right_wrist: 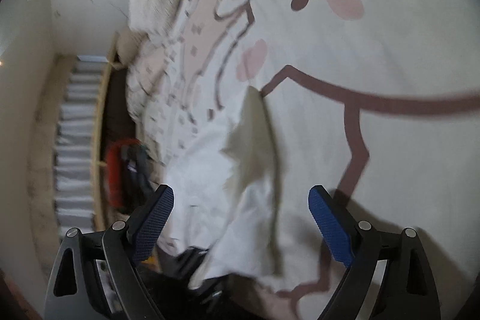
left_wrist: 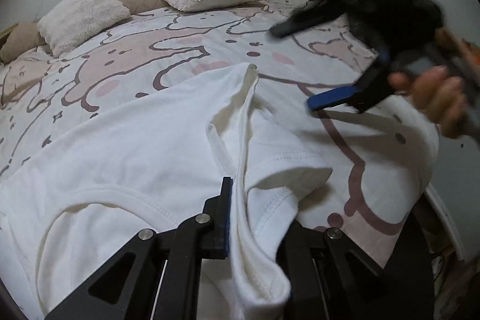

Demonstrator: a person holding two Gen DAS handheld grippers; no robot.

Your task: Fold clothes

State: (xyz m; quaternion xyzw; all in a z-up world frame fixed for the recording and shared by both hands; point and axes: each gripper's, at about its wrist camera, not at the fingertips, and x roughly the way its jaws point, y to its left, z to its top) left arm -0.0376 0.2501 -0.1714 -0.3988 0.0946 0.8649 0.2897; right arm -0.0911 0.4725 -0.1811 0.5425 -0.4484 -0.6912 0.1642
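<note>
Left gripper (left_wrist: 258,218) low over bed (left_wrist: 180,50), jaws closed on a fold of the white t-shirt (left_wrist: 135,146); only one blue pad shows, the other is behind cloth. Right gripper (right_wrist: 240,218) held above the bed, rolled sideways and blurred, jaws wide open, holding nothing. From the left wrist view it sits at 2 o'clock, with the person's right hand (left_wrist: 435,98) wrapped round the handle. Shirt lies spread on the cartoon-print duvet, sleeve bunched at center. Two white fluffy pillows (left_wrist: 81,14) at 11 o'clock by the headboard.
</note>
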